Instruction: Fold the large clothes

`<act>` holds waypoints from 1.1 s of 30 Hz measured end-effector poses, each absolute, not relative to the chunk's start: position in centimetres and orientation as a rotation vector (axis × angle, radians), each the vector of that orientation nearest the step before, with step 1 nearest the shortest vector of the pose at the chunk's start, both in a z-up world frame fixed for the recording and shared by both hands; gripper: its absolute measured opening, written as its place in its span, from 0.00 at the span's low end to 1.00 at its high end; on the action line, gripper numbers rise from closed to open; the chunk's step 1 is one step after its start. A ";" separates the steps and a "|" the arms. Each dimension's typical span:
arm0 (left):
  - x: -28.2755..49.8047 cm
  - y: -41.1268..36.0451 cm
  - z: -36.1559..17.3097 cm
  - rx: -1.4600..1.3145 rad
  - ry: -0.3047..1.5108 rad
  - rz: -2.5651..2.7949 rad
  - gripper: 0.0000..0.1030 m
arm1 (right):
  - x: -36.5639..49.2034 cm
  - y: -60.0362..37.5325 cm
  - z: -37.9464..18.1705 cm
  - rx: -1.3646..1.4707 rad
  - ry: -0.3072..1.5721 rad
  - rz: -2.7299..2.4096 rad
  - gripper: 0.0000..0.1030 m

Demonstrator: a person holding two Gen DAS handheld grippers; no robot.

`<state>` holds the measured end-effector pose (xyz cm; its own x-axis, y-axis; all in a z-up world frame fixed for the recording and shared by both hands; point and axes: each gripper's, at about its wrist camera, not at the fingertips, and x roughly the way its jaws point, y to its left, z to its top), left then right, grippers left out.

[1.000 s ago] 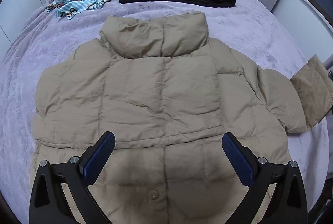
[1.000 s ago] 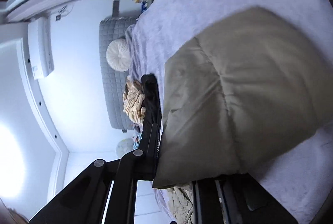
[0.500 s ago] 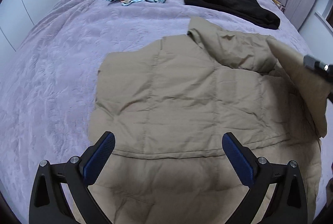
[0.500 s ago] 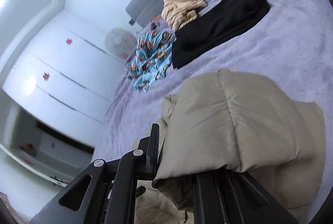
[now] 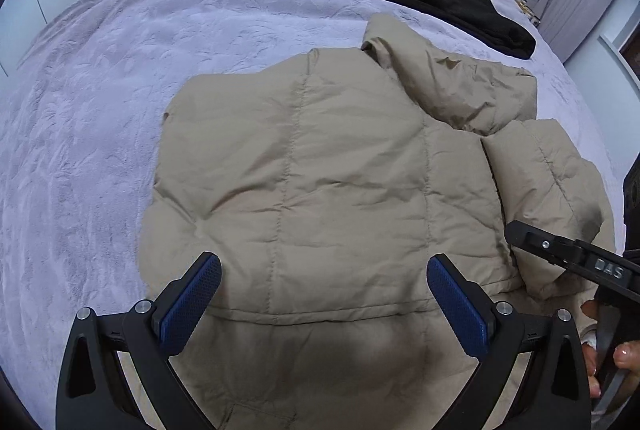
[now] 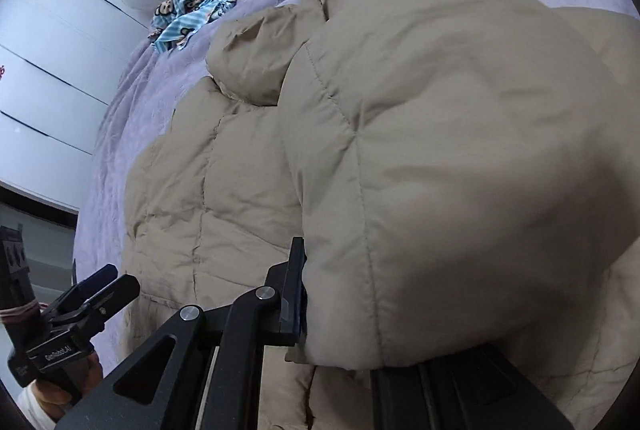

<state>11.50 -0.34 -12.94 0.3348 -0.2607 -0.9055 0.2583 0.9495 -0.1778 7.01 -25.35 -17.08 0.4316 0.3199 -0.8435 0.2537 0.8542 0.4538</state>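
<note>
"DAS" on right tool (image 5: 576,262); "GenRobot.AI" on left tool (image 6: 96,294).

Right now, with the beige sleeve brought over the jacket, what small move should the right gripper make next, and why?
Probably finish opening the right gripper and draw it back. The puffy beige sleeve is between its opening jaws and already lies over the back of the beige quilted jacket, so this fold looks placed. The left gripper hovers open above the hem.
</note>
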 end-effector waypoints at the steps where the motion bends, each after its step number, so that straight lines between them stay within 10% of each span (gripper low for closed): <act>1: 11.7 -0.8 -12.8 -0.007 1.178 -0.349 1.00 | 6.7 -25.6 -16.6 0.589 1.141 0.047 0.35; 3: 12.1 -1.4 -12.5 -0.018 1.169 -0.367 1.00 | 5.7 -26.1 -14.3 0.624 1.100 0.058 0.81; 11: 13.5 -0.9 -12.6 -0.061 1.174 -0.403 1.00 | 0.9 -32.1 -10.7 0.872 0.927 -0.099 0.81; 13: 13.7 0.0 -12.7 -0.093 1.182 -0.420 1.00 | 0.5 -34.4 -10.9 0.960 0.871 -0.167 0.71; 15: 14.0 1.0 -12.7 -0.133 1.187 -0.446 1.00 | 1.1 -35.9 -11.5 1.024 0.857 -0.190 0.07; 25: 16.1 4.8 -11.9 -0.511 1.214 -0.672 1.00 | 9.4 -20.0 -9.3 0.420 1.005 0.211 0.07; 28: 16.1 4.2 -12.4 -0.577 1.239 -0.727 1.00 | 9.3 -16.8 -11.7 0.311 1.113 0.239 0.13; 33: 15.8 1.6 -13.7 -0.563 1.294 -0.757 1.00 | 6.8 -17.8 -12.3 0.348 1.170 0.266 0.60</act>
<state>15.82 1.57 -13.66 0.0970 -0.7654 -0.6363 0.1796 0.6422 -0.7452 6.81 -17.78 -12.25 0.3694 0.3809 -0.8476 -0.0237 0.9157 0.4011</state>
